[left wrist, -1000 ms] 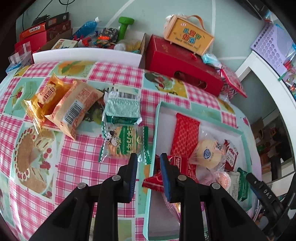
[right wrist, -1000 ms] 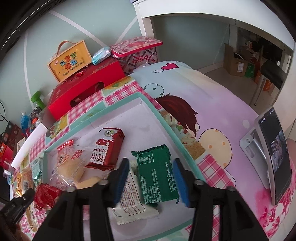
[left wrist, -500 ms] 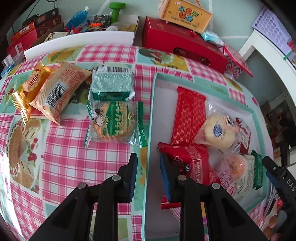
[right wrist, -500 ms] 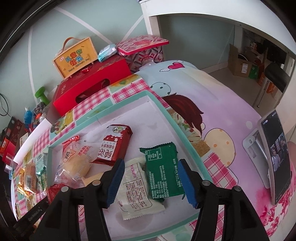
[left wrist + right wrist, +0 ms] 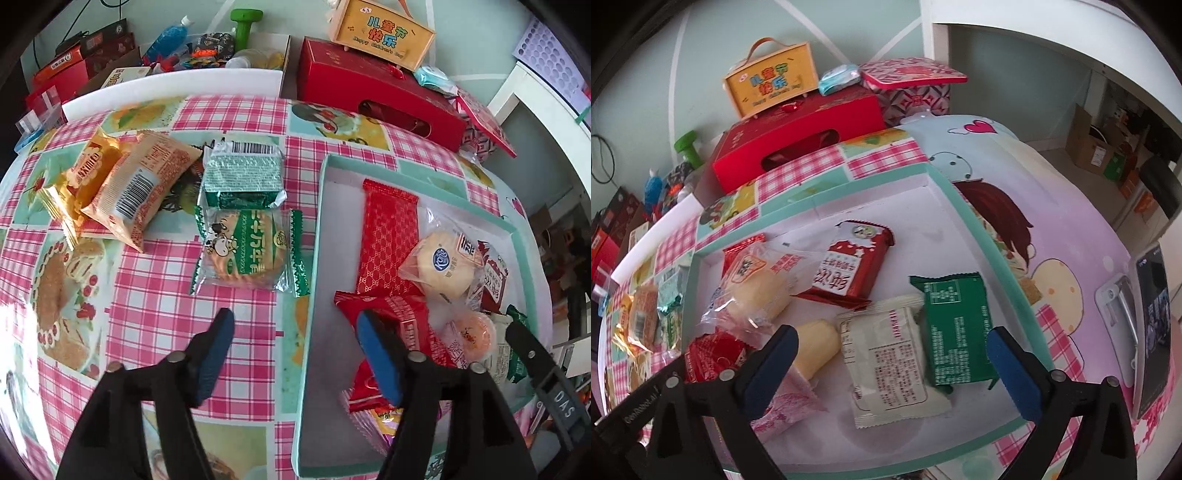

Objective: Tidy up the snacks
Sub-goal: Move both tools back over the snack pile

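- Orange packets: stacked at the table's left.
- Green packet: just behind the biscuit pack, on the checked cloth.
- Left gripper: jaws wide apart, holding nothing, straddling the tray's left rim.
- Tray: teal-edged, holds the red wrappers and bun.
- Right gripper: jaws wide apart, empty, above the white sachet and green sachet lying in the tray.
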